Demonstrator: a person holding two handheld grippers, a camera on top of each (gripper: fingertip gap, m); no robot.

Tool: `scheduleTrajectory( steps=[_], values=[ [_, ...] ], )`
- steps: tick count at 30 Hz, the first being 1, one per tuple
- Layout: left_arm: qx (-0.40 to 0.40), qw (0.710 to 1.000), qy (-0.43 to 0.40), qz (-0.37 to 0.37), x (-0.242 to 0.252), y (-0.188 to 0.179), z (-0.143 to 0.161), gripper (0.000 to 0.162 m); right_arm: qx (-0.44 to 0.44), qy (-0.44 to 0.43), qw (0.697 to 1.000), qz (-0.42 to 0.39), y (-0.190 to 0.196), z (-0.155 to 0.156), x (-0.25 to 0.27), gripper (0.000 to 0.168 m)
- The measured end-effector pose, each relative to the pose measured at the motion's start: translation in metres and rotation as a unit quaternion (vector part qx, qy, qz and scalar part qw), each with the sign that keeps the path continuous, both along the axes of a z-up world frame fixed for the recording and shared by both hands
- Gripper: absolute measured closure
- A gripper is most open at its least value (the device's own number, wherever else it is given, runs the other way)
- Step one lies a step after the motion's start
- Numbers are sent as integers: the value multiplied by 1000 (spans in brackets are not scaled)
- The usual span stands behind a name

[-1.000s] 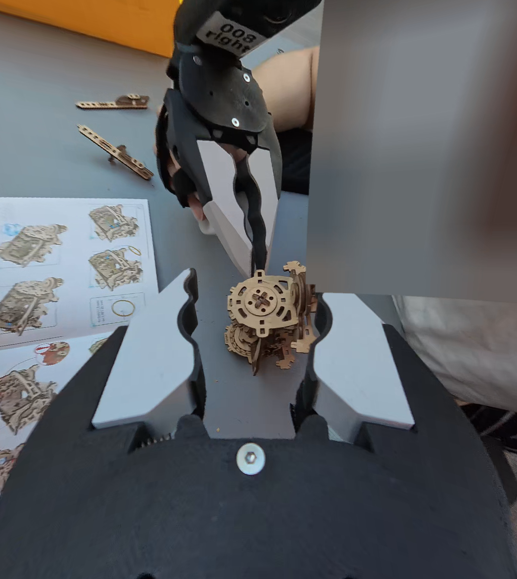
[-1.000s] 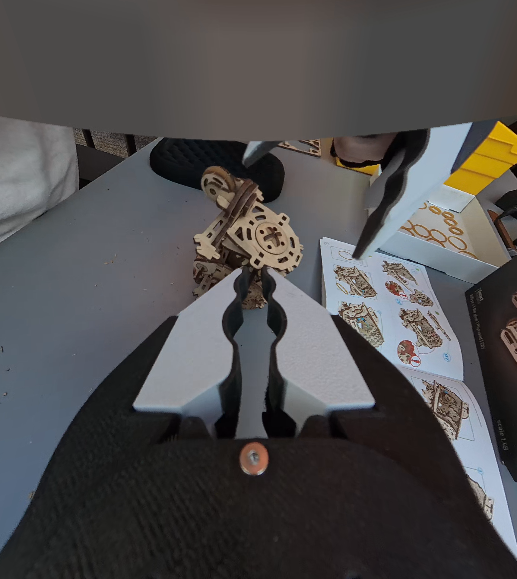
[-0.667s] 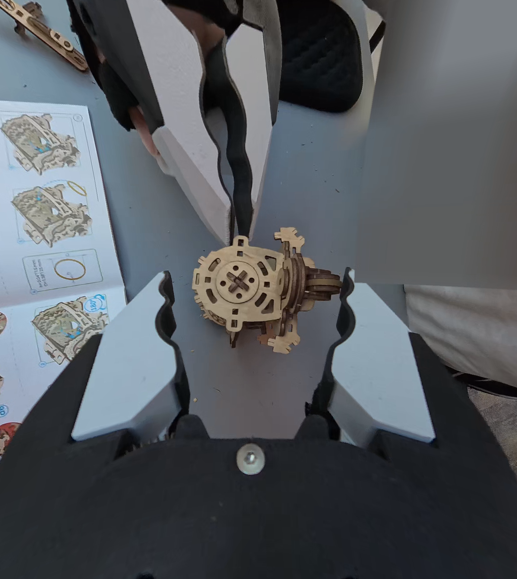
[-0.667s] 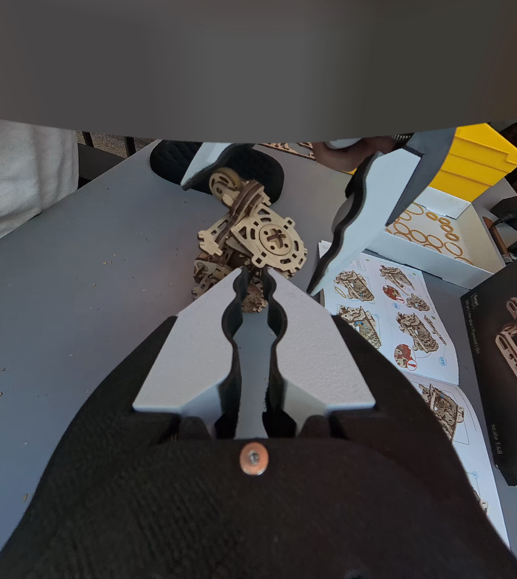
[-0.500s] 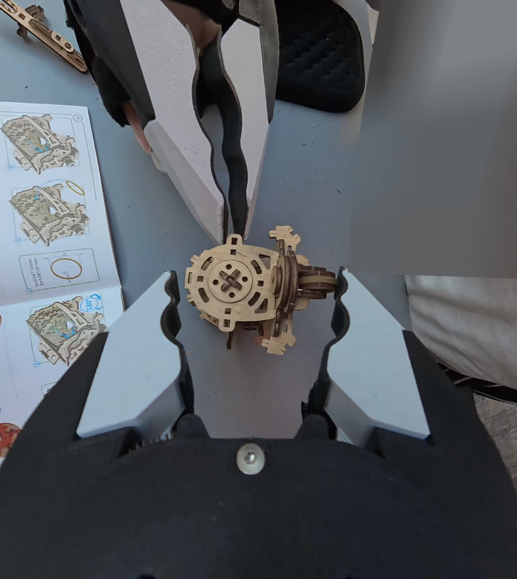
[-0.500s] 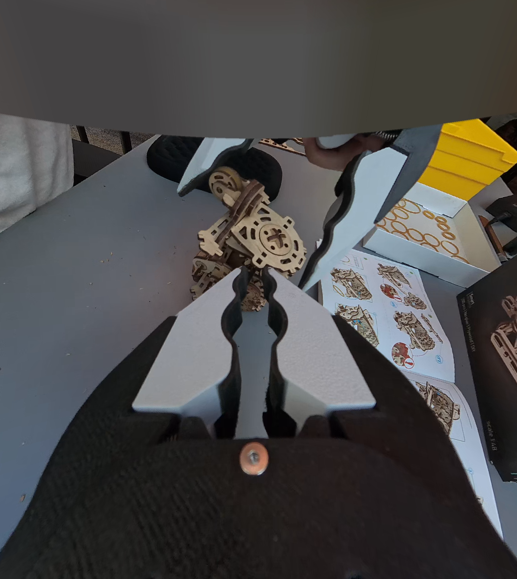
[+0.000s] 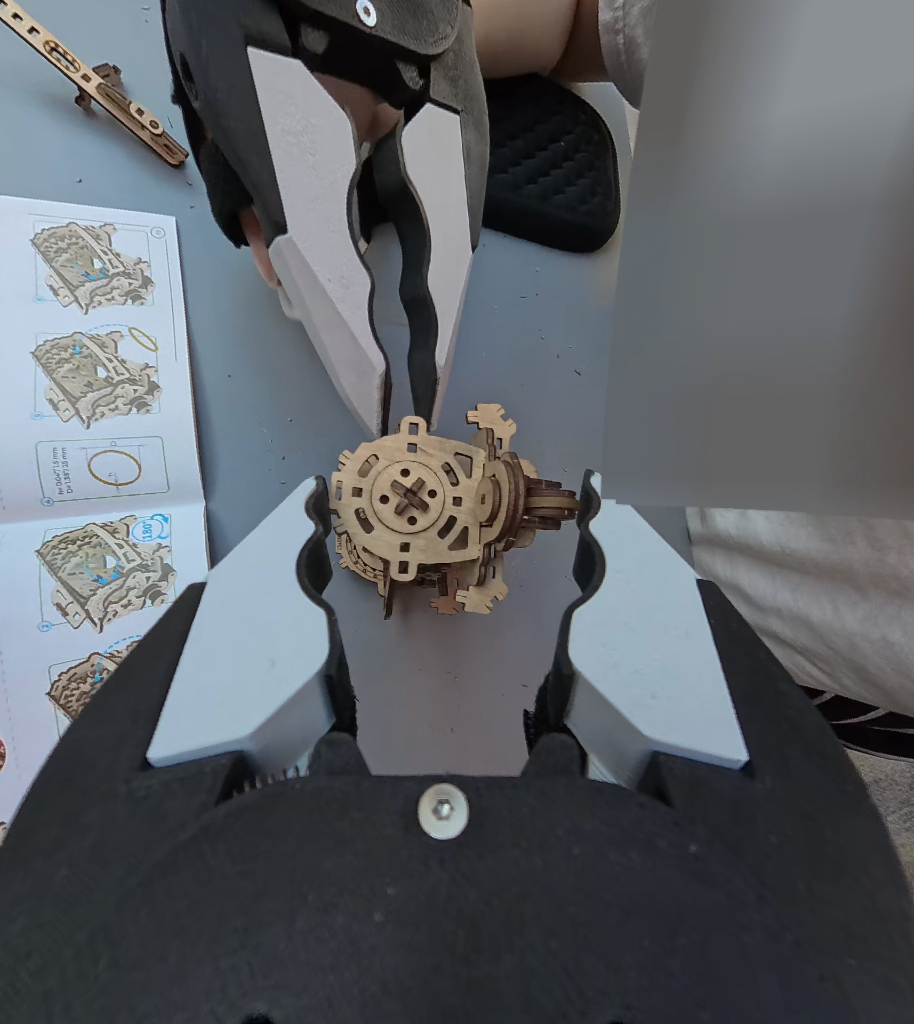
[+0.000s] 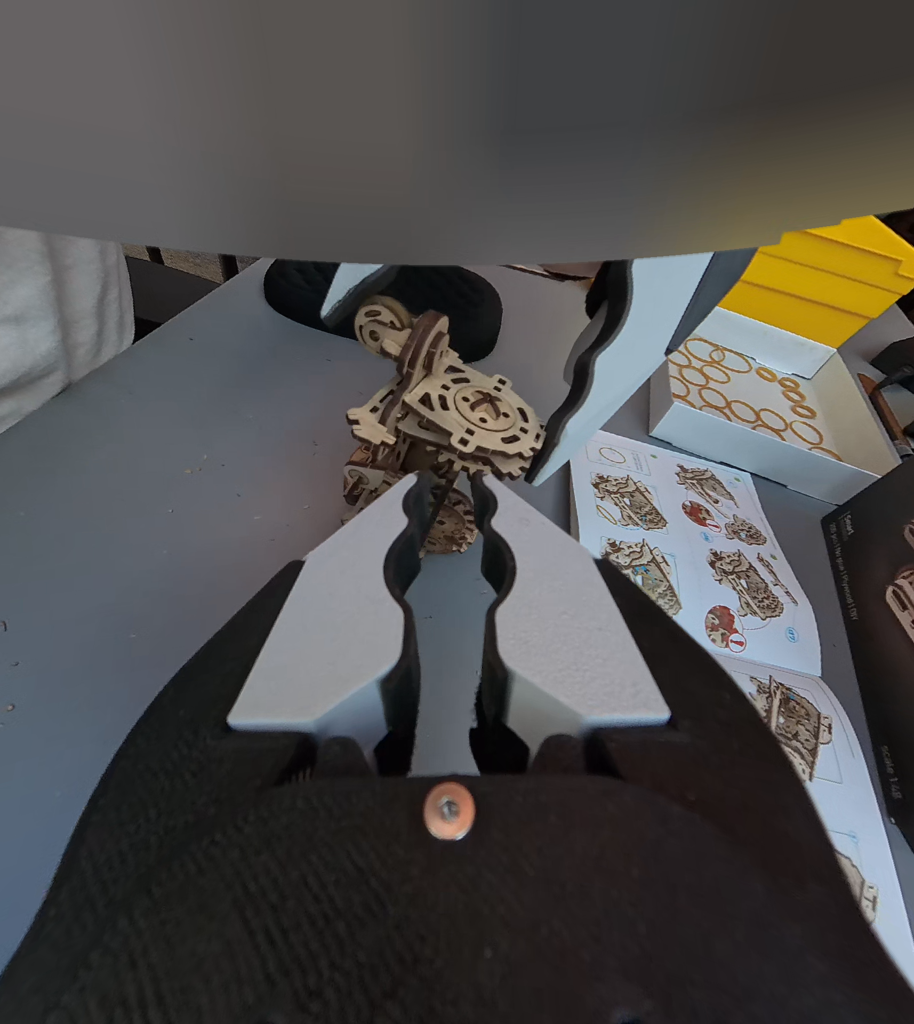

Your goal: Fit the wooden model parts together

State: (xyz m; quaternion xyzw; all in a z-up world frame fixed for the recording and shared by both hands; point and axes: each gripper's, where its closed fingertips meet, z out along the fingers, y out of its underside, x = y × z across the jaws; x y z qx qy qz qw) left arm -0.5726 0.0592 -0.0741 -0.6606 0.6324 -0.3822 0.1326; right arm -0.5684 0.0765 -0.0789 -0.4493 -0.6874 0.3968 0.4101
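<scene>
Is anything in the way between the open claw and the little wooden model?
Nothing visible is. The wooden model sits on bare grey table between the open left gripper fingers. The right gripper only meets its far edge.

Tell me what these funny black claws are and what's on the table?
They are two grippers a person holds, each with a camera looking along its fingers. One picture comes from the left gripper, open around a wooden model. The other comes from the right gripper, nearly closed, pinching a thin part at the model's edge. The model sits on a grey table. Nearby lie an instruction sheet, a white box of rings, a dark box and a loose wooden strip.
</scene>
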Motion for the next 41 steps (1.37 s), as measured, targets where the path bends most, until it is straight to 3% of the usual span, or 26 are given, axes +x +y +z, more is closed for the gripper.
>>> scheduleTrajectory(
  steps=[12, 36, 41],
  values=[
    [-37, 999, 12, 24, 5, 1, 0, 74, -38, -19, 999, -11, 2, -10, 1, 152],
    [-51, 998, 19, 43, 9, 2, 2, 79, 12, 30, 998, -46, -21, 7, 13, 143],
    [-55, 997, 19, 47, 9, 3, 2, 79, -54, 31, 997, -44, -28, 15, 9, 141]
  ],
)
